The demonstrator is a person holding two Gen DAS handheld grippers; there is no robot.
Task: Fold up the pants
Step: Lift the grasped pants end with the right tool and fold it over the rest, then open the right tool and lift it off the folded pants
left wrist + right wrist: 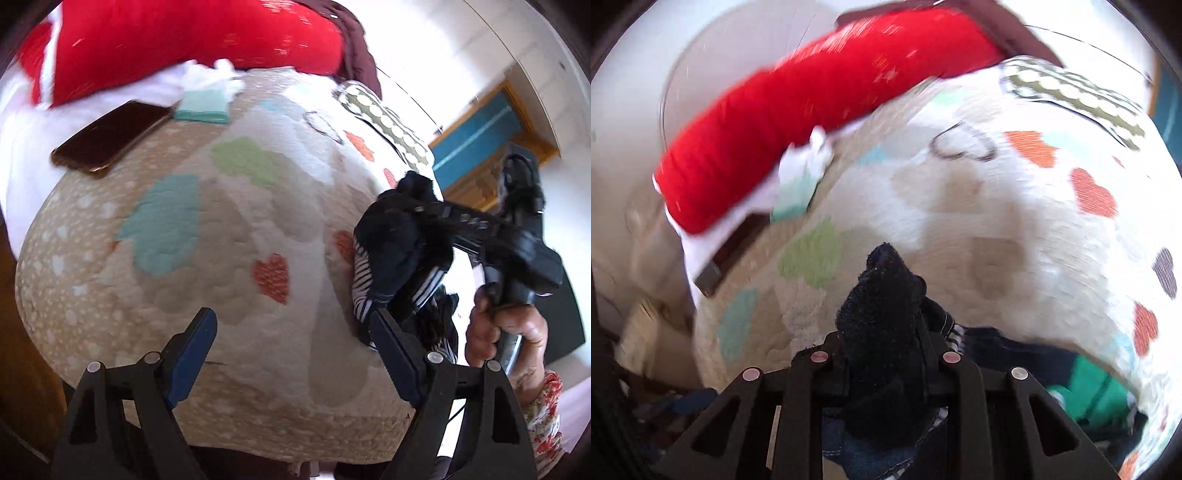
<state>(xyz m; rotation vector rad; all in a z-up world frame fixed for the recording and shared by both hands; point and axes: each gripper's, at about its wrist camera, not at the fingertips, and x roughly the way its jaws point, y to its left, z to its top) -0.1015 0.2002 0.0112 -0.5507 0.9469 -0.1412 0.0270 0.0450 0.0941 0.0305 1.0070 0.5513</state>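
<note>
dark fleecy fabric, the pants (882, 295), is bunching between the closed fingers of the right hand-held gripper (886, 332), which is clenching a wad of it; a striped lining is showing at the edge. in the left wrist view the same bundle of pants (391, 236) is hanging from the right hand-held gripper (424, 218) at the near right edge of the bed, over the quilt (221, 221) with its coloured hearts. the garment is crumpled, so its long axis cannot be told; most of it is trailing down and near, off the bed edge.

the left hand-held gripper (291, 354) is standing released, jaws wide apart, holding nothing, with its right finger just beside the hanging cloth. the pants are lying to the right of it, and it is the free tool nearest the loose part.

judgement: the fold is not yet begun; the garment is needing to be spread flat on the quilt, and the left tool is well placed to take a second corner.

a phone (110, 136) and a red cushion (184, 40) are lying at the far left, well apart from the work.
</note>
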